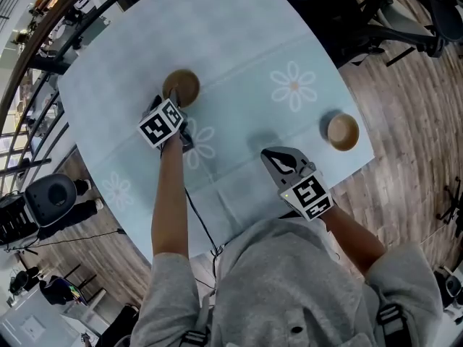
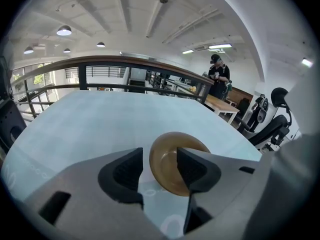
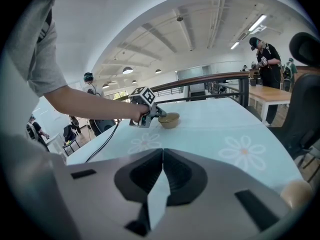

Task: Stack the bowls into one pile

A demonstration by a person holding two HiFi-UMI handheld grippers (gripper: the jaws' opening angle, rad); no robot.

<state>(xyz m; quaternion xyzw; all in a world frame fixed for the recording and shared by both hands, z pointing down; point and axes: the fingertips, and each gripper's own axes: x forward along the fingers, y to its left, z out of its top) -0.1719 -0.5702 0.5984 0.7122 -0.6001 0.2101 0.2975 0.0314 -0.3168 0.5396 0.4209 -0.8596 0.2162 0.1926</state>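
A brown bowl point(image 1: 181, 87) sits at the far left of the pale blue flowered table point(image 1: 239, 42). My left gripper point(image 1: 174, 101) is at its near rim. In the left gripper view the bowl point(image 2: 165, 174) lies just ahead, and the left gripper point(image 2: 159, 158) stands open, one jaw over the bowl's inside, the other outside the rim, the pads not pressing. A second, lighter bowl point(image 1: 343, 131) stands alone near the table's right edge. My right gripper point(image 1: 273, 154) hovers over the near middle of the table, and in its own view the right gripper point(image 3: 162, 156) is shut and empty.
A black cable point(image 1: 201, 219) trails from the left gripper over the table's near edge. Office chairs point(image 1: 376, 13) stand beyond the far right corner. A railing point(image 2: 115, 64) runs behind the table. A person point(image 2: 219, 79) stands at a desk further back.
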